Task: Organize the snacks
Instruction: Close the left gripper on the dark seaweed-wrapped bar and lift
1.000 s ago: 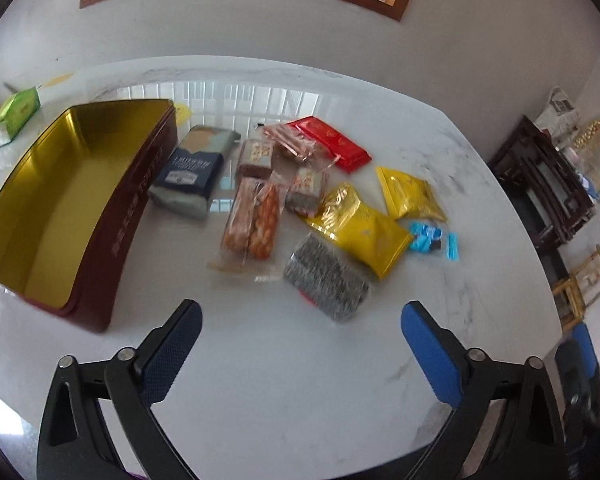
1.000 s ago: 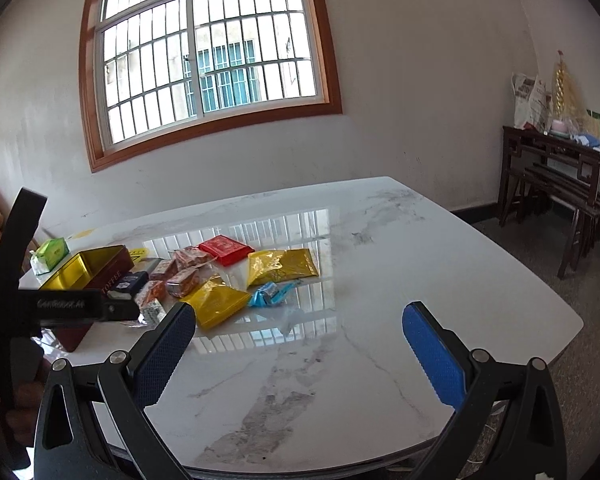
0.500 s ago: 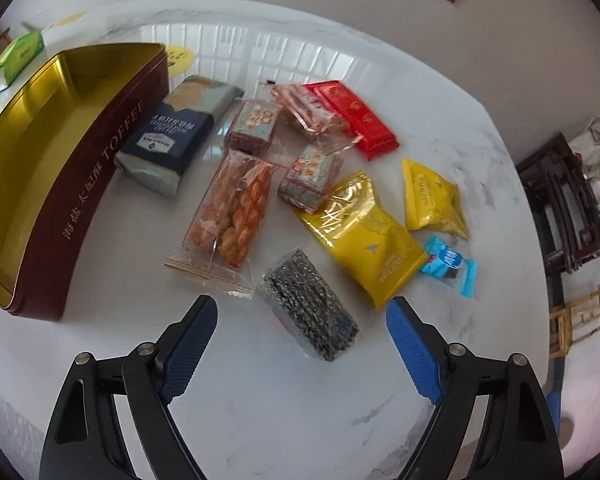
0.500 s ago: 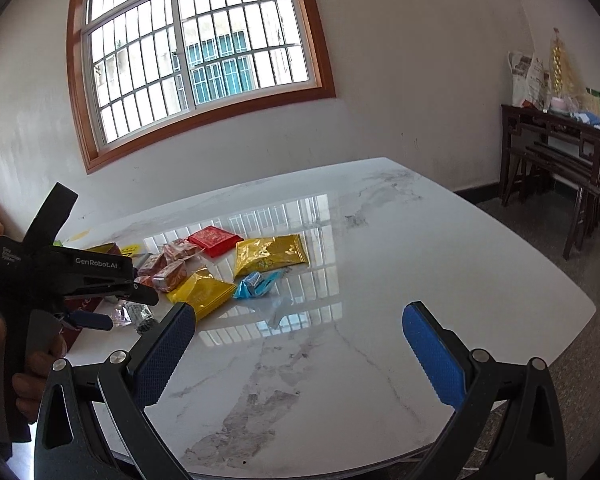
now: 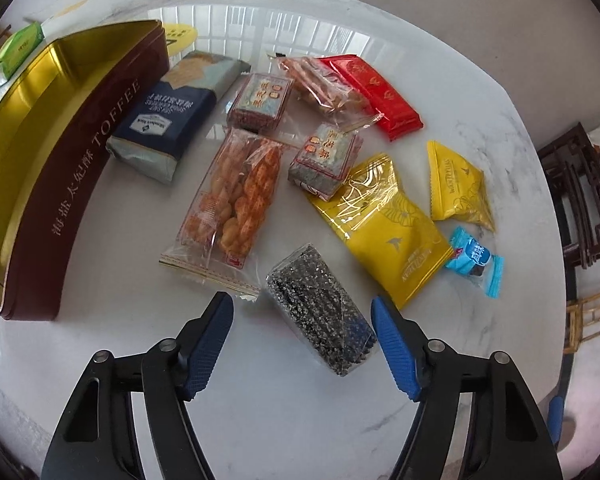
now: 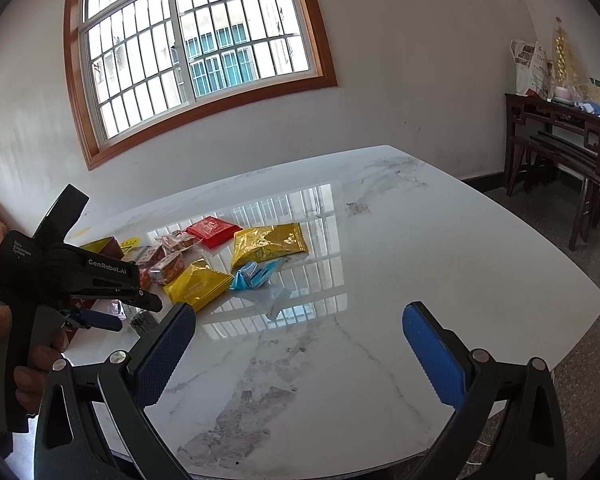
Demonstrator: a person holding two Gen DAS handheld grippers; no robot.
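step: first pick. my left gripper [image 5: 302,318] straddles the sesame bar [image 5: 320,310] right of the tin [image 5: 72,168], jaws just narrowing, not yet pinching. next: close, lift toward tin. right gripper [image 6: 298,350] idles open.

We are reading "TOFFEE" in pale capitals on the maroon side of the tin [image 5: 72,184], after a row of Chinese characters too curved for us to make out. In the right wrist view we are seeing "GenRobot.AI" in white on the black body of the left gripper [image 6: 107,269], with small print beside it that looks like "Data Acquisition System". The yellow packs [image 5: 384,224] and the blue pack [image 5: 168,120] are carrying print too small for us to read.
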